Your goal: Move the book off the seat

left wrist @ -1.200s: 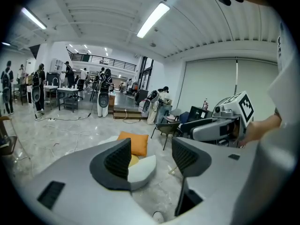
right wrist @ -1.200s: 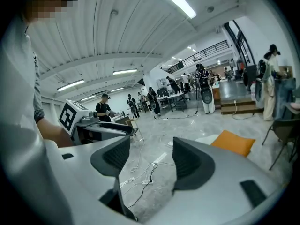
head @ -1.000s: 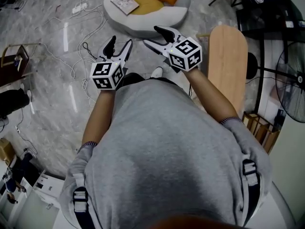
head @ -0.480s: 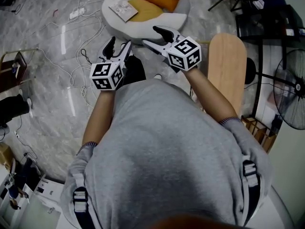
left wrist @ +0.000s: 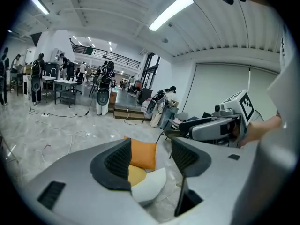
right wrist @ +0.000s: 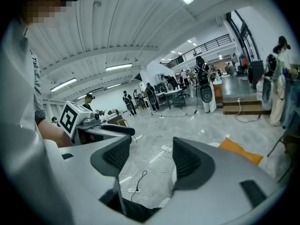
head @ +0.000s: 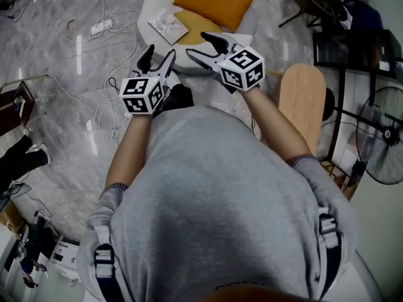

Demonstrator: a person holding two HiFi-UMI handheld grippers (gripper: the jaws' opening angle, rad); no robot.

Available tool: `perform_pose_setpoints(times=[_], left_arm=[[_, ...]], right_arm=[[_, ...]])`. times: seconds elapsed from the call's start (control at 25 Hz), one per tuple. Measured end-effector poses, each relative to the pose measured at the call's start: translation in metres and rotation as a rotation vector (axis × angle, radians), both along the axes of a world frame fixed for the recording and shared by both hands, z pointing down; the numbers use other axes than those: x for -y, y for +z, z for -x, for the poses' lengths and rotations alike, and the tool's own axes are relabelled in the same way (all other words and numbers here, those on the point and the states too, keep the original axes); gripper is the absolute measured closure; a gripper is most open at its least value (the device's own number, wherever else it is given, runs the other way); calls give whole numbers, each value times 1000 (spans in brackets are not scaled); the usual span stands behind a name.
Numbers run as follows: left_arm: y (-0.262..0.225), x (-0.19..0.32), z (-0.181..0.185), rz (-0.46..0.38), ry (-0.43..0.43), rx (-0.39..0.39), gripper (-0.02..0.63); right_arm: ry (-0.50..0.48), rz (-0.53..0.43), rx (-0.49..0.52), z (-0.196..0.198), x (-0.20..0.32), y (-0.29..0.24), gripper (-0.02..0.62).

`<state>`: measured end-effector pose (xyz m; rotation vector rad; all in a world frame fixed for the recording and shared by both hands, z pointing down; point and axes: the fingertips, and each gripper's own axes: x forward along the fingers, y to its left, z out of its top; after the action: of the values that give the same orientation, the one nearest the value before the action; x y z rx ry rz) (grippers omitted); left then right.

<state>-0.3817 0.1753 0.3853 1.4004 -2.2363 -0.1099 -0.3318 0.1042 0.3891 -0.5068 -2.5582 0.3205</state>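
Note:
A pale book [head: 167,25] lies on the white round seat [head: 151,8], next to a yellow cushion [head: 196,24] and an orange cushion [head: 215,2]. Both grippers hang in the air short of the seat, touching nothing. My left gripper [head: 158,56] is open with nothing between its jaws; in the left gripper view, that gripper [left wrist: 151,156] looks at the orange cushion [left wrist: 143,154] and the seat [left wrist: 151,187]. My right gripper [head: 203,44] is open and empty too. In its own view, the right gripper [right wrist: 151,161] faces the floor, with the orange cushion [right wrist: 240,152] at right.
Cables and a power strip [head: 101,9] trail over the marble floor left of the seat. A wooden oval board [head: 303,99] stands at right, with a black rack [head: 352,43] and a fan [head: 381,145] beyond it. A bystander's shoe [head: 34,156] is at far left.
The person has stepped toward the seat, so it and its cushions sit lower and nearer in the head view. Both grippers stay open and empty, held out in front.

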Motion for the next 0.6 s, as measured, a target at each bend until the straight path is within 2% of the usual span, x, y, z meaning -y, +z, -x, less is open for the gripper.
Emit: perform_pose_setpoints(times=[0.32, 0.6], left_arm=[[37, 14, 103, 34, 13, -55, 314], [71, 24, 149, 71, -35, -130, 316]], right_arm=[[8, -33, -62, 108, 25, 25, 287], [-46, -45, -154, 156, 53, 66, 279]])
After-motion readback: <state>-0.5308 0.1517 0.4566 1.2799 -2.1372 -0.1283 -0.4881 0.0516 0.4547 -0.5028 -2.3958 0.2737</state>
